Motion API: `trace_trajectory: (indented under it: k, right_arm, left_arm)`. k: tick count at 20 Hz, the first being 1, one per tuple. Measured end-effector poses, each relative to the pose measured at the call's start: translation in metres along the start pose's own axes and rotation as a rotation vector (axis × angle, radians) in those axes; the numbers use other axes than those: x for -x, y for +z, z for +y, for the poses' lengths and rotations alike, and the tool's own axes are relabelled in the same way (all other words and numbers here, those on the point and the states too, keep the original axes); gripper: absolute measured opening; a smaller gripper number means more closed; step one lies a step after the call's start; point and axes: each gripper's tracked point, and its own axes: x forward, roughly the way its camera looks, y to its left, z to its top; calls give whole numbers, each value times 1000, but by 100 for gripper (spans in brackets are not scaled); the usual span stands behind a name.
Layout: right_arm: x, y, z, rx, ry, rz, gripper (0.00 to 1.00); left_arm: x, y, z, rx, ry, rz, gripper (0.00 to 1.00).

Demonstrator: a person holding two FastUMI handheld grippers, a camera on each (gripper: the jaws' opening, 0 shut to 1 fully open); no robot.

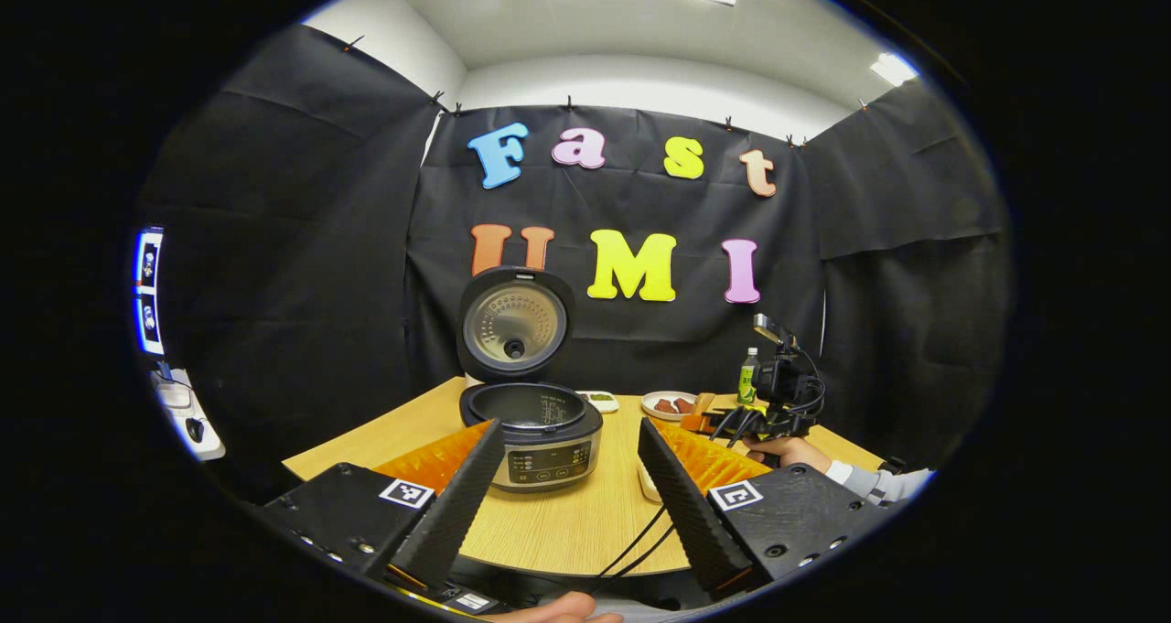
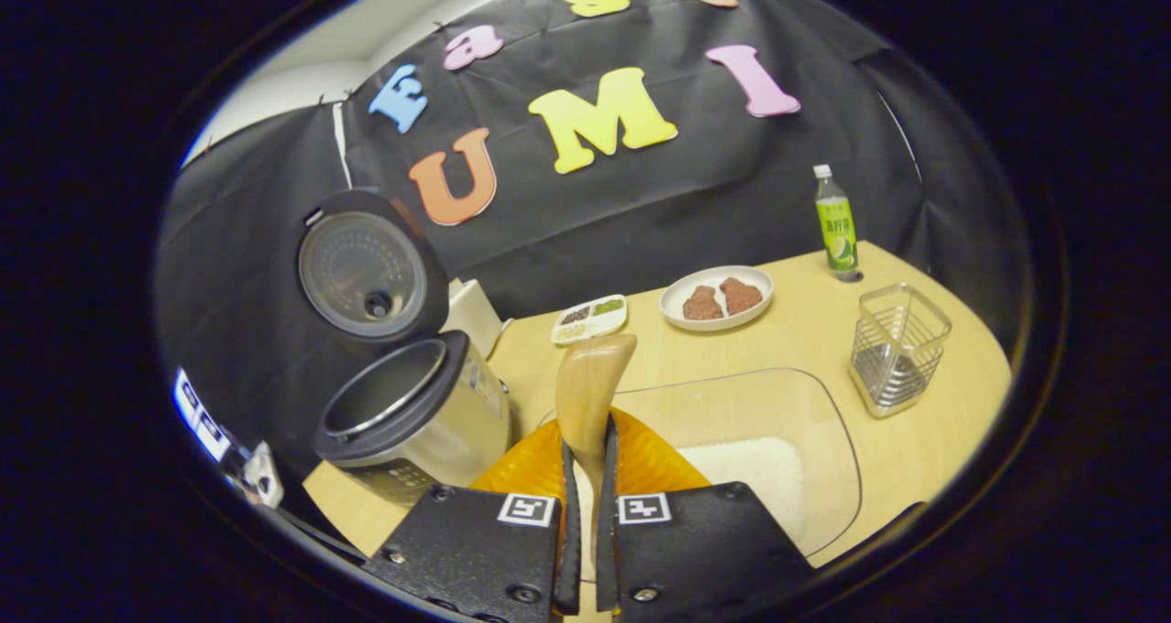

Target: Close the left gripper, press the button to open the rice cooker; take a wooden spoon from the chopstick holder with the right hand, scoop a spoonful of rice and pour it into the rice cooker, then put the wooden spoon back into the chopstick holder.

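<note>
Between right tongs [image 2: 585, 463], pale wooden spoon [image 2: 590, 390], bowl up

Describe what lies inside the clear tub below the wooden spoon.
White rice lies in the clear tub. The right gripper, shut on the wooden spoon, covers the tub's near left part.

A green bottle [image 2: 836, 224], a plate of brown pieces [image 2: 717, 297] and a small divided dish [image 2: 589, 319] stand on the table [image 2: 951, 440].

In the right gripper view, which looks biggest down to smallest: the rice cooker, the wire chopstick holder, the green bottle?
1. Rice cooker, lid up.
2. Chopstick holder.
3. Green bottle, though it stands farthest back, so its smallness is partly distance.
</note>
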Motion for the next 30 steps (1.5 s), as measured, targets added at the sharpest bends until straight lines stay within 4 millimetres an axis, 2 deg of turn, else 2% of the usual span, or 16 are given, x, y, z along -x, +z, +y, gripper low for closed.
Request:
trace_trajectory:
  k: [4, 10, 16, 21, 26, 30]
  right_arm:
    - [-3, 3, -13, -205, 37, 24, 12]
    - [5, 10, -35, -446, 28, 16, 12]
    - [25, 29, -60, -675, 35, -70, 11]
    - [43, 48, -87, -898, 76, -154, 11]
    - [55, 74, -92, -1103, 207, -215, 12]
    - [65, 101, -75, -1169, 332, -239, 11]
  left_arm:
    - [3, 3, 4, -7, 9, -5, 94]
    - [-1, 1, 8, -9, 31, 3, 94]
    - [1, -1, 7, -21, 35, 14, 94]
    - [6, -3, -7, -23, -26, 20, 94]
    - [5, -5, 2, -40, -9, 21, 94]
    - [8, -8, 4, -18, -16, 25, 94]
